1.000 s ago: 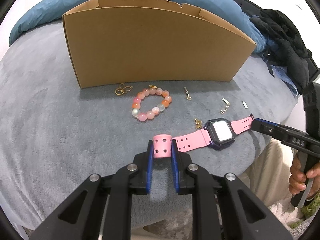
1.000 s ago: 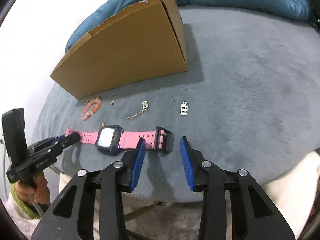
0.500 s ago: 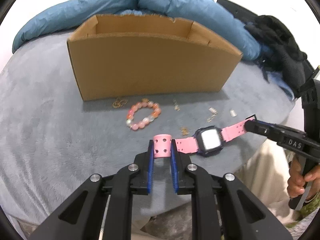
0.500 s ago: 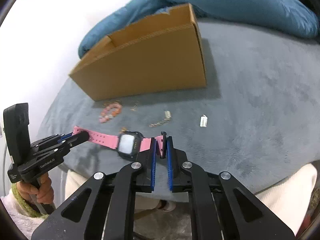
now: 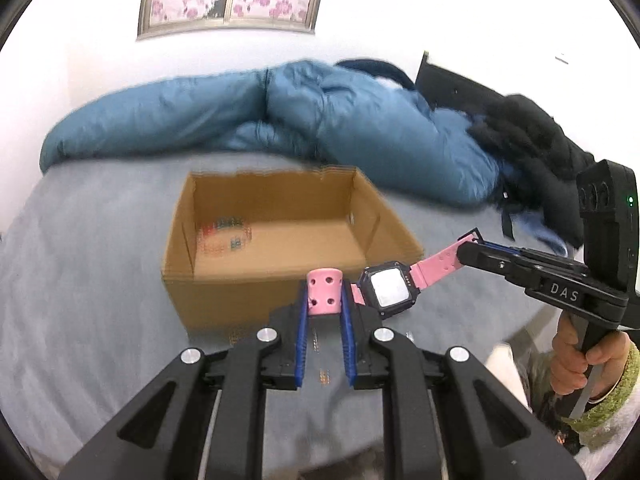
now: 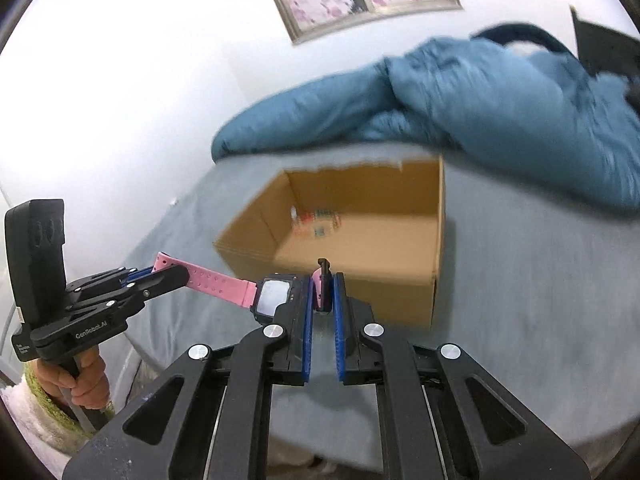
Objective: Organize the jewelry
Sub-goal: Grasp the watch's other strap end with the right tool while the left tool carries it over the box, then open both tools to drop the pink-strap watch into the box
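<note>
A pink-strapped digital watch with a dark square case (image 5: 387,290) is held in the air between the two grippers, just in front of an open brown cardboard box (image 5: 280,240) that stands on a bed covered with a grey plush blanket (image 5: 80,280).

The left gripper (image 5: 324,312) is nearly closed, its blue pads clamped on the perforated free end of the pink strap, which stands up between them. In the right wrist view the same left gripper (image 6: 160,276) is seen from the side, pinching that strap end, with a hand (image 6: 76,380) wrapped round its handle.

The right gripper (image 6: 322,300) is clamped almost shut on the buckle end of the strap, the black buckle showing between its blue pads and the watch case (image 6: 276,296) sitting just to the left of them. Its jaws have just been closing, and the buckle end is now caught between them. In the left wrist view this right gripper (image 5: 466,246) is seen gripping the far strap end, held by a hand (image 5: 588,352) with a green cuff.

The watch is stretched between the two grips, touching neither the blanket nor the box. Some small coloured items, too blurred to identify, lie on the box floor. A rumpled blue quilt (image 5: 280,116) lies behind the box, with a dark garment (image 5: 536,136) at its right.
</note>
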